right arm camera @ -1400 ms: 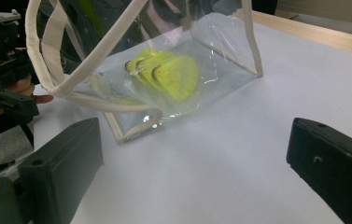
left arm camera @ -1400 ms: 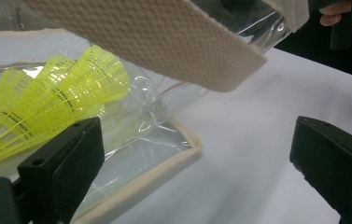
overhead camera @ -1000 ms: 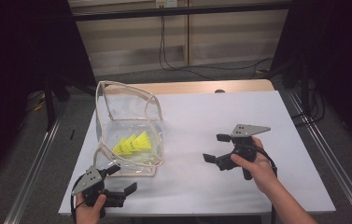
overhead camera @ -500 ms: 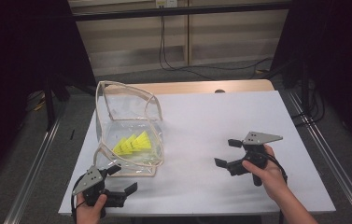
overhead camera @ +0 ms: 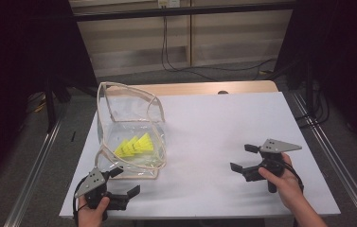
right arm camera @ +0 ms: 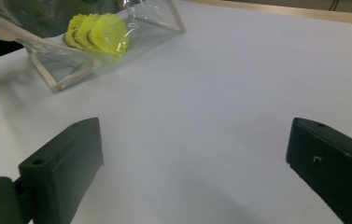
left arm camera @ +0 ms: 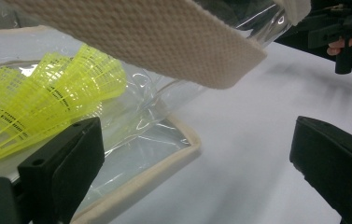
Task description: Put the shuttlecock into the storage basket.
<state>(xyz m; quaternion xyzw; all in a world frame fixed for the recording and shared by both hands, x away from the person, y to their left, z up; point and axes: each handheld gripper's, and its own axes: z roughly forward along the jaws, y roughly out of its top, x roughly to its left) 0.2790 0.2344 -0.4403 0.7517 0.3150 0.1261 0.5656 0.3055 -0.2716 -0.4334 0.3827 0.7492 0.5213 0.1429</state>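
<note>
Both claws stand released, jaws wide and holding nothing. Left claw sits at the near left corner of the white tabletop, just beside the near beige-trimmed edge of the clear plastic bag. Yellow shuttlecocks lie stacked inside the bag on its floor. Right claw hovers well apart, over the bare tabletop at the right.

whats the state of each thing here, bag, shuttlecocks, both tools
clear bag: standing on the table, top open, empty-handed by both tools
yellow shuttlecocks: lying together inside the bag, at its bottom
left tool: open, holding nothing, beside the bag's near corner
right tool: open, holding nothing, over bare table
</note>
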